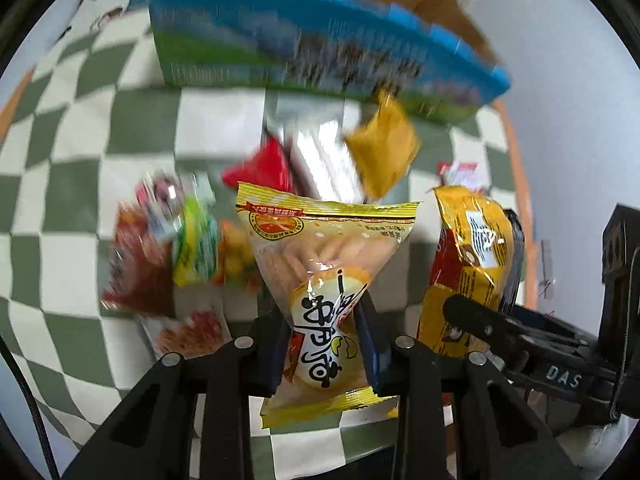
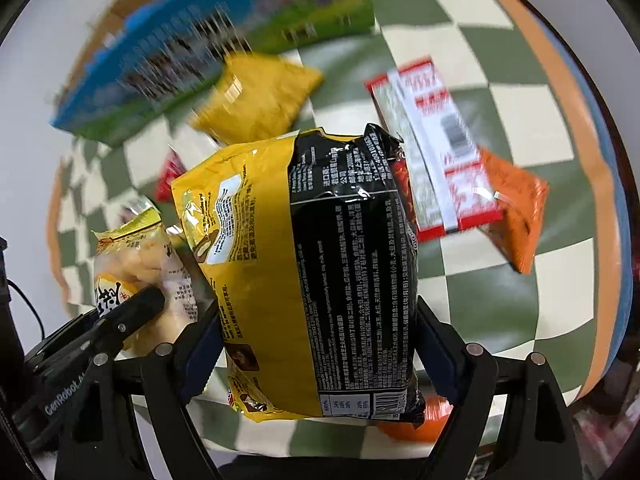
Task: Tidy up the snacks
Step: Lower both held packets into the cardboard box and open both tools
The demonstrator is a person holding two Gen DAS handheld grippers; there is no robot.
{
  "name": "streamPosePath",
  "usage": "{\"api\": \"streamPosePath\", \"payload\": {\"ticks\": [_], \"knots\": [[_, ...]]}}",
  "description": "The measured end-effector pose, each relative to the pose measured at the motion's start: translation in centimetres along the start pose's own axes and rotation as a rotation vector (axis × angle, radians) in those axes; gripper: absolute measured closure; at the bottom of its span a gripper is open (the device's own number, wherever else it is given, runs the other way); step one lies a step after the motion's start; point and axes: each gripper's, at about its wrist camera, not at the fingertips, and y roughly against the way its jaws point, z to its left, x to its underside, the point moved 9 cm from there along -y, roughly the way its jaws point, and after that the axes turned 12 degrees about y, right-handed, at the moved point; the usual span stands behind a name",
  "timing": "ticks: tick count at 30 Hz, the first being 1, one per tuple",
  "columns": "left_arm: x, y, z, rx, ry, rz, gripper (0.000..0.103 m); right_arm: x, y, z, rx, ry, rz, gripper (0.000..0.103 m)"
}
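Green-and-white checked cloth covers the table. Left hand-held gripper pinches a crinkly clear-and-yellow biscuit packet above it; right hand-held gripper clamps a glossy yellow-and-black noodle pack beside a blurred blue-green box.

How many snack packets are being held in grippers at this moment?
2. The left gripper pinches a clear yellow-edged biscuit packet; the right gripper clamps a large yellow-and-black packet. Other packets lie loose on the checkered cloth.
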Motion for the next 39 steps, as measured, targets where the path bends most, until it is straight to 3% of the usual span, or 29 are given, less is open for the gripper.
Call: {"api": "streamPosePath", "payload": {"ticks": [4, 8, 15, 17, 21, 25, 31, 38, 39], "knots": [[-2.3, 2.9, -0.3, 0.053, 0.012, -0.031, 0.075, -3.1, 4.2, 1.4, -0.026, 0.009, -0.063, 0.015], [-7.0, 6.9, -2.6, 0.078, -0.003, -0.105, 0.075, -7.3, 9.3, 1.8, -0.074, 0.039, -0.136, 0.015], [-17.7, 6.5, -7.7, 0.061, 0.010, -0.139, 0.075, -18.6, 11.7, 4.6, -0.106, 0.101, -0.182, 0.015], [-20.3, 5.6, -7.9, 0.050, 0.026, -0.127, 0.075, -23.4, 10.3, 5.2, -0.094, 0.112, -0.173, 0.015], [-26.4, 1.4, -7.3, 0.010, 0.067, -0.077, 0.075, -29.7, 6.4, 4.7, -0.057, 0.127, -0.112, 0.015], [-29.6, -2.8, -6.5, -0.036, 0.082, -0.021, 0.075, -34.1, 2.0, 3.4, -0.033, 0.112, -0.045, 0.015], [-31.9, -7.8, -5.7, -0.077, 0.092, 0.049, 0.075, -37.7, -4.4, 1.8, 0.039, 0.145, 0.038, 0.015], [-33.4, -9.6, -5.3, -0.120, 0.106, 0.050, 0.074, -39.7, -9.2, 0.3, 0.057, 0.142, 0.108, 0.014], [-33.5, -9.8, -5.3, -0.116, 0.110, 0.056, 0.073, -39.9, -9.6, 0.3, 0.057, 0.151, 0.117, 0.009]]}}
